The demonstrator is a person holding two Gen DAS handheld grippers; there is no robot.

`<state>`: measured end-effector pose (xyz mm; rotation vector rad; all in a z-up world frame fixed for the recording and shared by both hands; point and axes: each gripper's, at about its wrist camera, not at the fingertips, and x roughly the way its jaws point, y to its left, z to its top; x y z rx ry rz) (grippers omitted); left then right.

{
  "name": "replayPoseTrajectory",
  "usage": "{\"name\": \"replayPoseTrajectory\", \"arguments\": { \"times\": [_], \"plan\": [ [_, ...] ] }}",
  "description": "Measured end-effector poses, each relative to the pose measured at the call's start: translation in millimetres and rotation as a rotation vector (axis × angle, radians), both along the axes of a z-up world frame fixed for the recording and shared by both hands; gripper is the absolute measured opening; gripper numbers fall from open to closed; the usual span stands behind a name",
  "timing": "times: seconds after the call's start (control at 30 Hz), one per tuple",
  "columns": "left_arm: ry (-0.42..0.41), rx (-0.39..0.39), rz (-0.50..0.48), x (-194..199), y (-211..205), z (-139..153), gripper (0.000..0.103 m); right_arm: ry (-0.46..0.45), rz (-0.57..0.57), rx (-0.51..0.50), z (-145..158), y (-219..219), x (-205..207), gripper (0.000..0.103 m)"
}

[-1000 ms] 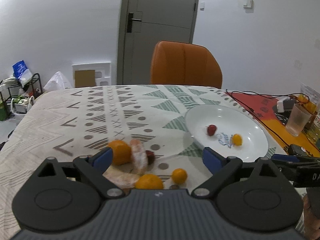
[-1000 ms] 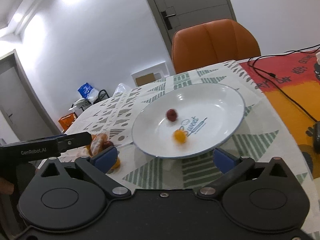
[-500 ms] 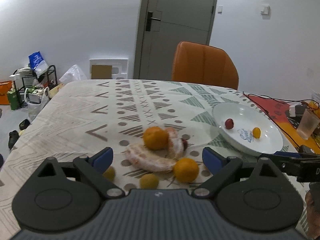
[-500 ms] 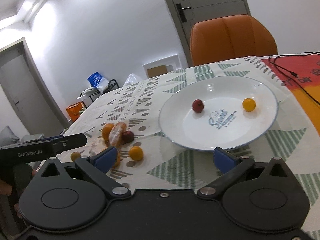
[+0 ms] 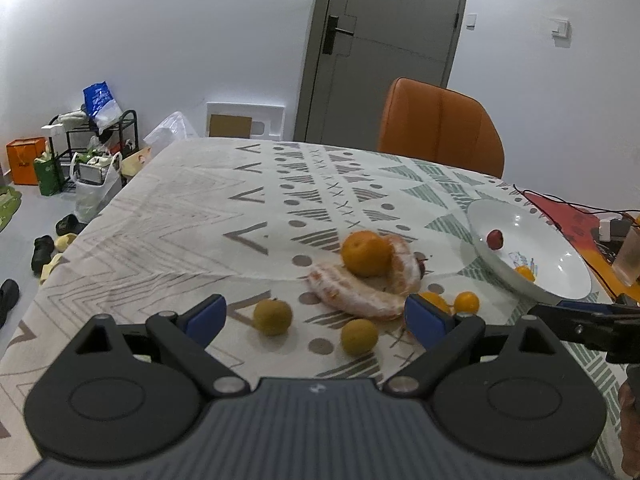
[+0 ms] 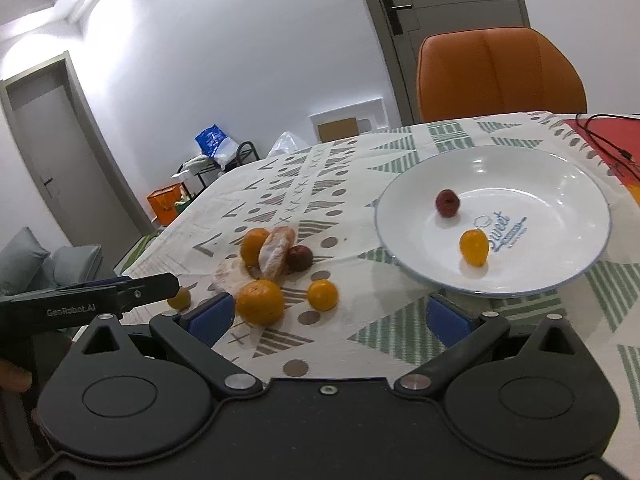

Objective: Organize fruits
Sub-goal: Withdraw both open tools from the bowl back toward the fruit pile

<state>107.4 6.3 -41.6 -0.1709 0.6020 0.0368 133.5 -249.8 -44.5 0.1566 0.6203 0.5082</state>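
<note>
Fruits (image 5: pixel 368 276) lie heaped on the worktop (image 5: pixel 200 216) left of the white plate (image 6: pixel 560 276), which holds just two. Risk: round ones roll off if nudged; peeled segments squash. Left gripper (image 5: pixel 316 318) and right gripper (image 6: pixel 330 316): jaws wide apart, empty.

Both views were evenly lit by cool indoor light — brightest on the wall (image 6: pixel 132 8) toward 10 o'clock in the right wrist view, where two patches washed out to white. The left wrist view showed a softer glow on its wall at 9 o'clock. Shadows under the fruit were short and faint. Small glints marked the white plate (image 6: pixel 560 184). Fisheye bending curved the door (image 6: pixel 444 20) and wall lines, and the corners fell to black — strongest at 1 o'clock. Focus was fairly sharp, with slight softness at the far room clutter.
</note>
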Motion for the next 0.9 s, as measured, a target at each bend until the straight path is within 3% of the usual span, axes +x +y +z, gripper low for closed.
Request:
{"name": "replayPoseTrajectory", "arguments": {
  "times": [0.43,0.77,0.9],
  "plan": [
    [0.017,-0.022,0.016,1,18,-11,0.090,0.014,0.039,-0.028,-7,22,4,0.103],
    [0.037,-0.036,0.009,13,22,-20,0.063,0.007,0.064,-0.054,-8,33,10,0.098],
    [0.051,-0.048,0.012,19,25,-25,0.060,0.014,0.073,-0.067,-10,37,13,0.093]
  ]
}}
